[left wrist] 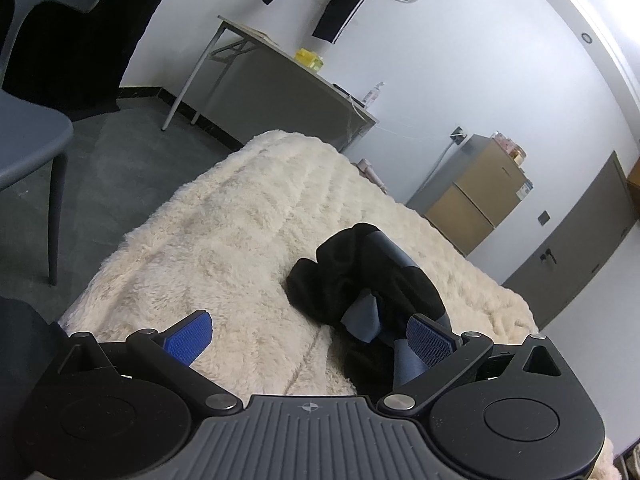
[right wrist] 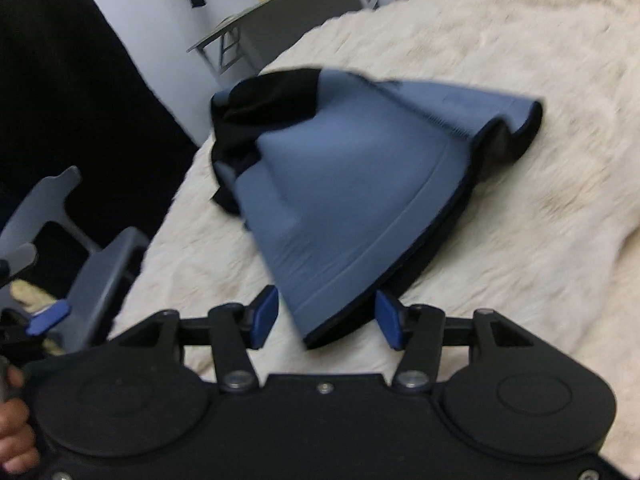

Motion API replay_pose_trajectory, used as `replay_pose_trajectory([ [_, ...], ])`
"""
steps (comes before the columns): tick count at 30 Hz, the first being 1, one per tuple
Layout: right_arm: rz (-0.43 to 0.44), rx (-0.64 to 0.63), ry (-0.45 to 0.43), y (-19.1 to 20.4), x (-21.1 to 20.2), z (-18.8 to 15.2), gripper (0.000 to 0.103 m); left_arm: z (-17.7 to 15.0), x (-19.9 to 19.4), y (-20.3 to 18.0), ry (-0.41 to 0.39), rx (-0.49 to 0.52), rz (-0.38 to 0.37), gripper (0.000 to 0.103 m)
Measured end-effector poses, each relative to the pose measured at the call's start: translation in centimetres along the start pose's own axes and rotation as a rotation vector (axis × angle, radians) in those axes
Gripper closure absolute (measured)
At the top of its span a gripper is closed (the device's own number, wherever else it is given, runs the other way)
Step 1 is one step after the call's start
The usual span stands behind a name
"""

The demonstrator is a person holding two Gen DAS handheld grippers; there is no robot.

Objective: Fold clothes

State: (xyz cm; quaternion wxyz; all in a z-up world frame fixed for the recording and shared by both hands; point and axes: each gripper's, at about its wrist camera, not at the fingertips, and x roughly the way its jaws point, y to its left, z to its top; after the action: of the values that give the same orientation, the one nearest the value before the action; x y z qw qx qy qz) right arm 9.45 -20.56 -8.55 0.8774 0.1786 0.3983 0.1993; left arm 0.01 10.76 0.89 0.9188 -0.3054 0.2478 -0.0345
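Note:
A blue-grey garment with black lining [right wrist: 340, 200] lies bunched on a cream fluffy blanket [right wrist: 520, 80]. My right gripper [right wrist: 326, 322] is open. The garment's near corner sits between its blue pads [right wrist: 264, 316], with a gap showing on the left side. In the left wrist view the same garment [left wrist: 360, 280] shows mostly black, crumpled to the right of centre. My left gripper [left wrist: 310, 340] stands wide open over the blanket [left wrist: 240, 220]. Its right pad [left wrist: 430, 344] is beside the garment's near edge, and nothing is between its pads.
A grey chair [left wrist: 28, 148] stands left of the blanket, also seen as the chair [right wrist: 104, 272]. A desk [left wrist: 280, 80], a brown cabinet [left wrist: 476, 196] and grey doors [left wrist: 580, 240] line the wall. Black clothes [left wrist: 344, 4] hang above. A hand [right wrist: 12, 428] shows at bottom left.

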Motion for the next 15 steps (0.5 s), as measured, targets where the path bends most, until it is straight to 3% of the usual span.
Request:
replay_pose_trajectory([
  [1, 0.011, -0.009, -0.015, 0.4, -0.1, 0.2, 0.067, 0.0, 0.0, 0.0, 0.001, 0.001, 0.0, 0.0],
  [2, 0.004, -0.016, -0.029, 0.7, -0.3, 0.5, 0.092, 0.0, 0.0, 0.0, 0.002, 0.0, -0.001, 0.0],
  [3, -0.003, -0.023, -0.042, 1.1, -0.5, 0.8, 0.097, 0.0, 0.0, 0.0, 0.002, 0.0, -0.002, 0.0],
  [15, 0.013, -0.111, -0.31, 3.7, -7.5, 5.3, 0.098, -0.1, 0.0, -0.3, 0.004, 0.014, -0.006, 0.0],
])
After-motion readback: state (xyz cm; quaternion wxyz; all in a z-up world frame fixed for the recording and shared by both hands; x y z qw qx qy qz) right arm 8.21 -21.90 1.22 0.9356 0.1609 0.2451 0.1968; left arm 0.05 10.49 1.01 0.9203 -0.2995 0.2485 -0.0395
